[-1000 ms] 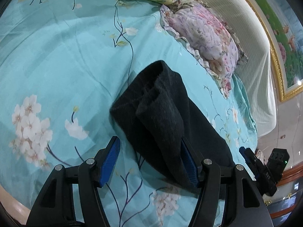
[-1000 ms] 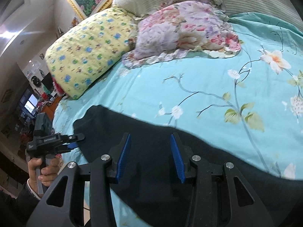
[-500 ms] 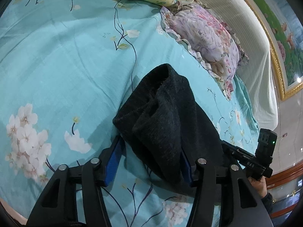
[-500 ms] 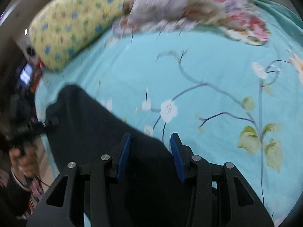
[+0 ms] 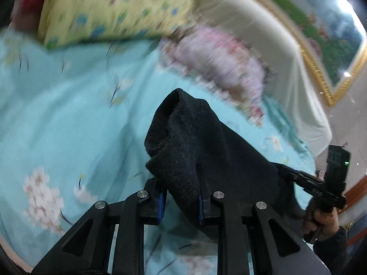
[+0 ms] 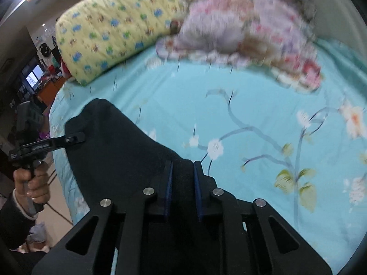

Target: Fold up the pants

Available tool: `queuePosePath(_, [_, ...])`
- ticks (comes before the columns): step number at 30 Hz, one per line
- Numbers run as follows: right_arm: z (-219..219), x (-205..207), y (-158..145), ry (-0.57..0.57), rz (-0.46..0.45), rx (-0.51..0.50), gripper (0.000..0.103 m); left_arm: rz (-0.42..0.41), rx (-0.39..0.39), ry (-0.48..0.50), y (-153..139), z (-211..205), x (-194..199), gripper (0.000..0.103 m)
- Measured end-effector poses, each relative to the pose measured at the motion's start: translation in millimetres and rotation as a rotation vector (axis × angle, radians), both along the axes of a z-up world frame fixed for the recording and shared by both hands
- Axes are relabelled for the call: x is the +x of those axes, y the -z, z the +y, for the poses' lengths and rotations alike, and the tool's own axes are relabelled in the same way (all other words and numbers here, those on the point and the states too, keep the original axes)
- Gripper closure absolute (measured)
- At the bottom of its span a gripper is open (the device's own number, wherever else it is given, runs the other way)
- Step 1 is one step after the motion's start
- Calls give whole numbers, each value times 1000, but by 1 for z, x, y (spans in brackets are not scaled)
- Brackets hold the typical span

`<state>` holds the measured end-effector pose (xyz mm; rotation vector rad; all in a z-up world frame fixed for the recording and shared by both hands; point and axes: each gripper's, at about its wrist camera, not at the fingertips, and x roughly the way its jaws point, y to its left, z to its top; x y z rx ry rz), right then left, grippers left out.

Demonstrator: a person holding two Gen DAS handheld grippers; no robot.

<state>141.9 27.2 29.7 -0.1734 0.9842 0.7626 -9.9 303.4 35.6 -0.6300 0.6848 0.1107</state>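
pants: dark fleecy pants (image 5: 201, 151) bunched into a hump at the middle of the left wrist view; in the right wrist view the same cloth (image 6: 119, 151) spreads from the lower centre up toward the left, over the bed's edge.
left gripper: left gripper (image 5: 181, 197) at the bottom centre of its own view, jaws closing, with a thick fold of the pants between the blue pads and pressed by them; it also shows at the left edge of the right wrist view (image 6: 57, 143), its tip against the cloth.
right gripper: right gripper (image 6: 182, 188) at the bottom centre of its own view, jaws closing, blue pads narrow with a ridge of the pants pinched between them.
hands: a hand (image 5: 323, 220) in a dark sleeve grips the right gripper's handle at the lower right of the left wrist view; another hand (image 6: 34, 183) grips the left handle at the lower left of the right wrist view.
bed sheet: turquoise sheet (image 6: 252, 114) with flower sprigs, under the pants.
pillows: yellow patterned pillow (image 6: 114, 29) upper left, pink floral pillow (image 6: 240, 34) upper right, both blurred, well apart from the pants.
wall: gold-framed picture (image 5: 321, 34), upper right of the left wrist view.
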Motion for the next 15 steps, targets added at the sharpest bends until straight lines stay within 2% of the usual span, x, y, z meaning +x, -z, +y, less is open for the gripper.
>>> queuePosePath(3, [-9, 3, -11, 52, -64, 14, 89, -50, 0, 21, -12, -1, 4, 83])
queuePosePath(5, [-10, 10, -8, 81, -72, 9, 90, -30, 10, 22, -9, -1, 10, 83])
queuePosePath(7, [-6, 20, 5, 97, -44, 6, 90, -5, 15, 20, 0, -1, 16, 84])
queuePosePath(15, [9, 36, 48, 124, -19, -77, 90, 113, 39, 8, 45, 13, 34, 81])
